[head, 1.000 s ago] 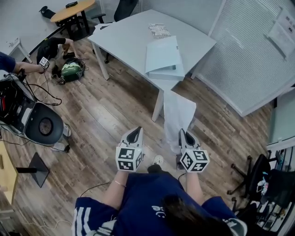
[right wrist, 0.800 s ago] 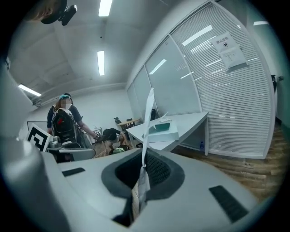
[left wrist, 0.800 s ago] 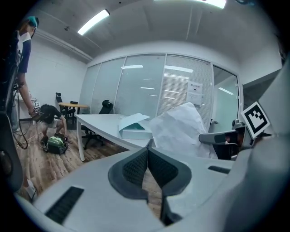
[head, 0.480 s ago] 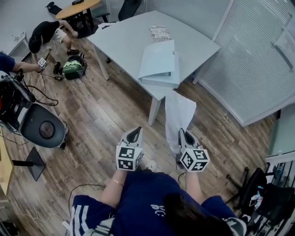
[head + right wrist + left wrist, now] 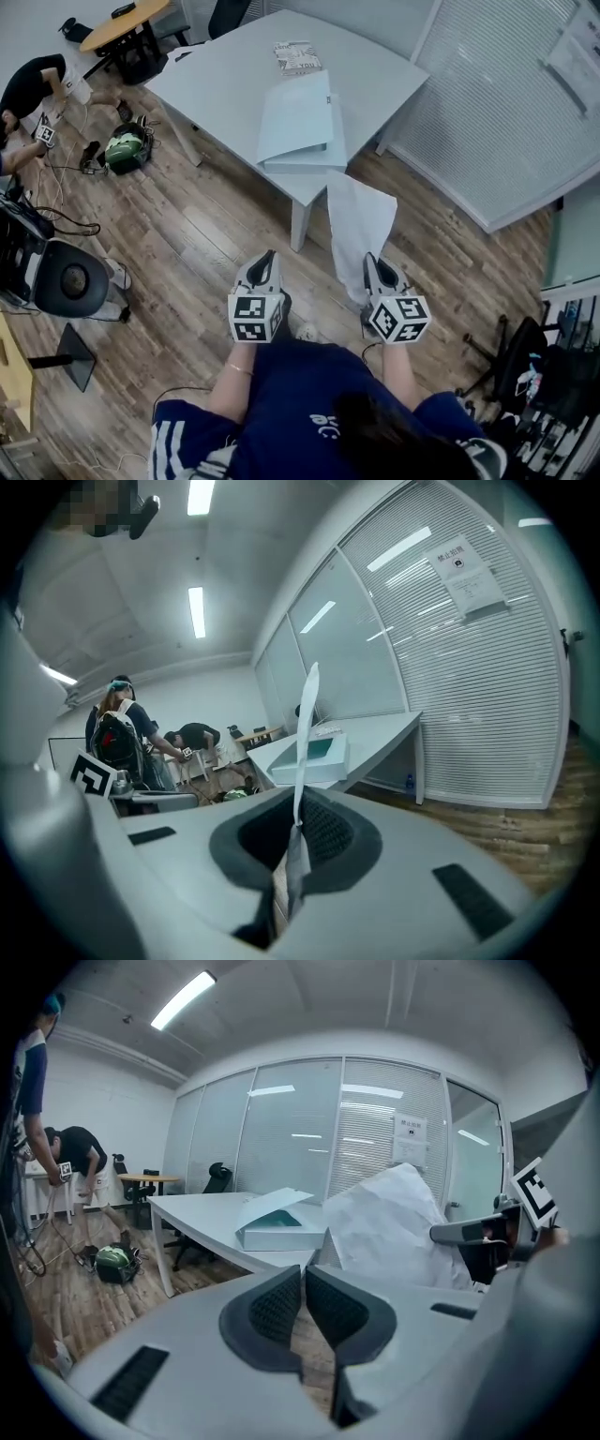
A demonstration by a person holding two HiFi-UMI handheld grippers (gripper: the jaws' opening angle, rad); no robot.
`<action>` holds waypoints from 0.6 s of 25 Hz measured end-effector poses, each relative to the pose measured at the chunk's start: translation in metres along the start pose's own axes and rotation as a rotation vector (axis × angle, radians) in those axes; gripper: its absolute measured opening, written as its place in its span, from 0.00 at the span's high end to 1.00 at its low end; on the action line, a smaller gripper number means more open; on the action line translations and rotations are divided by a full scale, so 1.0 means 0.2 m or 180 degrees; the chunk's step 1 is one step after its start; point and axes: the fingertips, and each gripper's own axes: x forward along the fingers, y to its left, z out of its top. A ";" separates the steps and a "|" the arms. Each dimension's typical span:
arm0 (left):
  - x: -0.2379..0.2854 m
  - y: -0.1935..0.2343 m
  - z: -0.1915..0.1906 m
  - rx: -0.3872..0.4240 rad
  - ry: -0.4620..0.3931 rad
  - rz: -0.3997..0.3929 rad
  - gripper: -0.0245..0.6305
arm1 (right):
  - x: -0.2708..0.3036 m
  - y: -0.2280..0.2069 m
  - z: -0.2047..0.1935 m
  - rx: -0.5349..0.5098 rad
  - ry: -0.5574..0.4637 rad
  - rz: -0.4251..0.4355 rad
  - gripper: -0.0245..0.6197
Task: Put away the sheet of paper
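Here, both held forward, right gripper (image 5: 373, 267) clamping sheet of paper (image 5: 360, 223), left gripper (image 5: 266, 261) closed

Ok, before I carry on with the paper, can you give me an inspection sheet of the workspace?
Surface: grey table, mostly bare, standing on a wooden floor.
Job's things: sheet of paper held in the air in front of the table; open light-blue box on the table near its closest corner.
Clutter: patterned packet on the table beyond the box; green bag on the floor.
Grippers: left gripper shut, nothing between its jaws; right gripper shut on the sheet's edge.
Cables: black cables on the floor at the left.
Surroundings: glass partition with blinds; a person bent over at the far left.
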 end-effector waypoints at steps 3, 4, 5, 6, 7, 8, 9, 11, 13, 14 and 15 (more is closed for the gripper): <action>0.15 0.03 0.06 0.0058 0.0014 -0.0069 0.95 | 0.05 -0.08 0.05 0.0025 -0.0023 -0.0152 0.95; 0.20 0.05 0.08 0.0095 0.0011 -0.0078 0.95 | 0.07 -0.10 0.08 0.0024 -0.0030 -0.0191 0.95; 0.25 0.06 0.11 0.0130 0.0008 -0.0080 0.95 | 0.10 -0.12 0.11 0.0022 -0.0040 -0.0220 0.95; 0.30 0.09 0.14 0.0157 0.0014 -0.0077 0.95 | 0.13 -0.14 0.14 0.0020 -0.0053 -0.0243 0.95; 0.36 0.11 0.16 0.0176 0.0037 -0.0071 0.95 | 0.16 -0.15 0.17 0.0015 -0.0066 -0.0264 0.95; 0.42 0.13 0.18 0.0188 0.0078 -0.0062 0.95 | 0.19 -0.17 0.20 0.0005 -0.0077 -0.0287 0.95; 0.48 0.16 0.19 0.0197 0.0127 -0.0054 0.95 | 0.22 -0.19 0.24 -0.0007 -0.0085 -0.0309 0.95; 0.59 0.21 0.22 0.0226 0.0195 -0.0050 0.95 | 0.30 -0.21 0.31 -0.0021 -0.0109 -0.0338 0.95; 0.68 0.25 0.27 0.0281 0.0199 -0.0066 0.95 | 0.37 -0.23 0.37 -0.0015 -0.0142 -0.0354 0.95; 0.72 0.27 0.30 0.0316 0.0185 -0.0082 0.95 | 0.41 -0.24 0.39 -0.0002 -0.0156 -0.0365 0.95; 0.76 0.29 0.33 0.0352 0.0171 -0.0100 0.95 | 0.44 -0.25 0.41 0.0018 -0.0165 -0.0378 0.95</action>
